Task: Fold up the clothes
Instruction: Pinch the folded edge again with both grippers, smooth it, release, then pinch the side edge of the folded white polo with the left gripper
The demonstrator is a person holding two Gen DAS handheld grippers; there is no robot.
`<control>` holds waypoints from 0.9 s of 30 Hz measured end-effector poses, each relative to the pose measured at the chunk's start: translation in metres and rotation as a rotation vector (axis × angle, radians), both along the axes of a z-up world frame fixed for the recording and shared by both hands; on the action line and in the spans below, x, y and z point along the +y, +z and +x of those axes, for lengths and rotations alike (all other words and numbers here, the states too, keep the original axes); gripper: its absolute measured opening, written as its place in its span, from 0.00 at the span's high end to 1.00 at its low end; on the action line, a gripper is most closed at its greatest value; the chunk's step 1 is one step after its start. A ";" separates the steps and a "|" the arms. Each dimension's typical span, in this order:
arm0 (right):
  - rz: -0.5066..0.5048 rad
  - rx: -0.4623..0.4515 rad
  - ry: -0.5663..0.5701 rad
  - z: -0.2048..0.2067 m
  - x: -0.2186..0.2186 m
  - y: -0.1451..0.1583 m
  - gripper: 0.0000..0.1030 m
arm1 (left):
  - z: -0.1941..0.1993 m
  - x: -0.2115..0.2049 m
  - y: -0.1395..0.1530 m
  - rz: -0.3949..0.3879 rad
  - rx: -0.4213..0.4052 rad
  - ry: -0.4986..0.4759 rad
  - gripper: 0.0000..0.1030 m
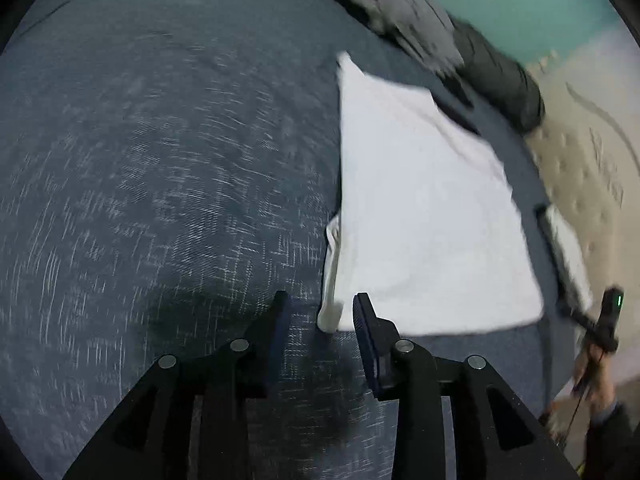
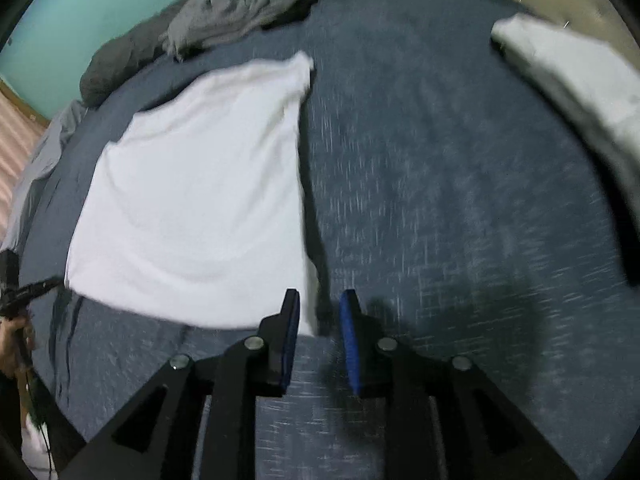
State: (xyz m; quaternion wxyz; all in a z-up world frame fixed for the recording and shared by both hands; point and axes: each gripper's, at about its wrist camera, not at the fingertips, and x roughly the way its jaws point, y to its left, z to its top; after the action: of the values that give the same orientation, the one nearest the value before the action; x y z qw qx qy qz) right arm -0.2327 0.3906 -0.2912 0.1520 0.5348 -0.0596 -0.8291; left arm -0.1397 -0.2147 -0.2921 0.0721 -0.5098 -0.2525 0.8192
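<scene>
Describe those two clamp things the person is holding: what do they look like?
Both are matte black. The left gripper and the right gripper each have angular arms with triangular cut-outs, round silver pivot bolts and ribbed dark blue pads lining the jaws. The other hand shows a dark sleeve and a thin cable.

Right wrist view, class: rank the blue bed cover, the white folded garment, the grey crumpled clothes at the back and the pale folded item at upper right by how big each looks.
1. blue bed cover
2. white folded garment
3. grey crumpled clothes and pale folded item: alike in apparent size, both cut by the picture's edge, so unranked.
</scene>
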 end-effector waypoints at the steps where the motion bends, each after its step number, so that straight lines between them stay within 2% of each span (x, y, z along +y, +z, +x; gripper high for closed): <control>1: -0.019 0.019 0.002 0.002 -0.007 0.009 0.80 | 0.003 0.001 0.000 0.009 0.010 0.016 0.66; 6: -0.103 0.025 0.155 0.011 -0.096 0.026 0.80 | 0.011 0.014 -0.001 0.069 0.055 0.085 0.63; 10: -0.122 -0.009 0.242 0.016 -0.169 0.012 0.80 | 0.015 0.021 -0.008 0.118 0.068 0.123 0.62; 13: -0.120 -0.039 0.252 0.016 -0.208 -0.006 0.81 | 0.015 0.030 -0.018 0.141 0.075 0.146 0.61; 21: -0.047 -0.058 0.240 0.018 -0.243 -0.036 0.88 | 0.027 0.032 -0.040 0.167 0.085 0.166 0.60; 27: 0.024 -0.087 0.220 0.027 -0.246 -0.058 0.91 | 0.032 0.035 -0.040 0.172 0.107 0.157 0.57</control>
State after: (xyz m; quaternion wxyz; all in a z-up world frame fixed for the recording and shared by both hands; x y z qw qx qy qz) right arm -0.2054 0.1445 -0.3494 0.2329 0.5753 0.0028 -0.7841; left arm -0.1080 -0.1802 -0.3324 0.0645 -0.4359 -0.3569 0.8237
